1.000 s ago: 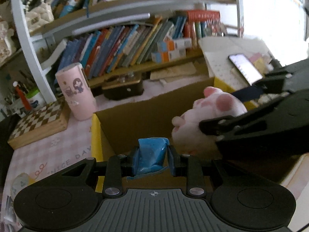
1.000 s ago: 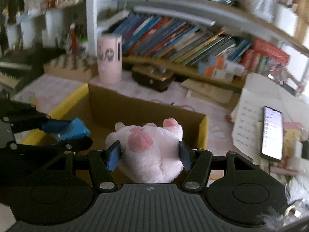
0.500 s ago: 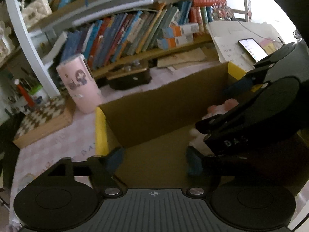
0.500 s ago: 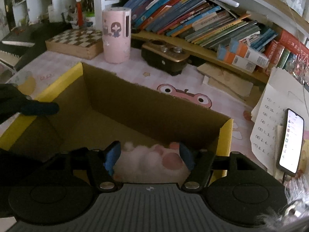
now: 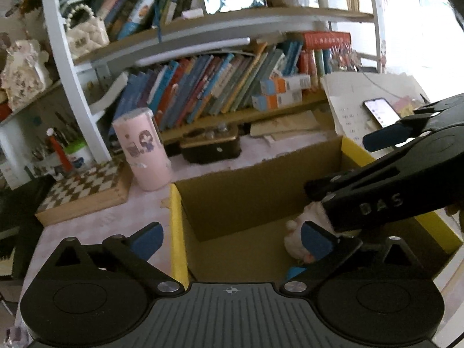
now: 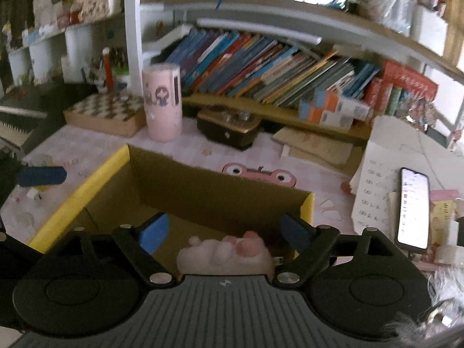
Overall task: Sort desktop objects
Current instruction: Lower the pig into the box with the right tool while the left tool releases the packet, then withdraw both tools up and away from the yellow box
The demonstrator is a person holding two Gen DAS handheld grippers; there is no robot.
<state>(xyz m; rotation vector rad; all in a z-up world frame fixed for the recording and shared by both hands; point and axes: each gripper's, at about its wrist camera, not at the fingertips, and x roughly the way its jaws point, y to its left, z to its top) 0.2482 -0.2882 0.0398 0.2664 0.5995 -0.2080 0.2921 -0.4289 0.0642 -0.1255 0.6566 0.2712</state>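
Observation:
An open cardboard box (image 5: 177,232) with a yellow rim fills the middle of both views. My left gripper (image 5: 230,239) hangs over its near left corner with its jaws opening wide and nothing between them. A scrap of light blue, the blue object (image 5: 293,271), shows on the box floor under the left gripper's right finger. The pink plush paw (image 6: 226,249) lies inside the box (image 6: 87,185) near the front wall. My right gripper (image 6: 224,232) is just above it, jaws opening, pads clear of the plush on both sides. One of its fingers (image 5: 385,137) crosses the left wrist view.
Behind the box stand a pink cylinder (image 6: 162,104), a checkered wooden box (image 6: 107,113) and a black and gold case (image 6: 229,129). A lit phone (image 6: 413,206) lies on papers at the right. Bookshelves (image 6: 261,66) close off the back.
The left gripper let go of the blue object and opened wide. The right gripper lowered the plush into the box and spread its jaws off it.

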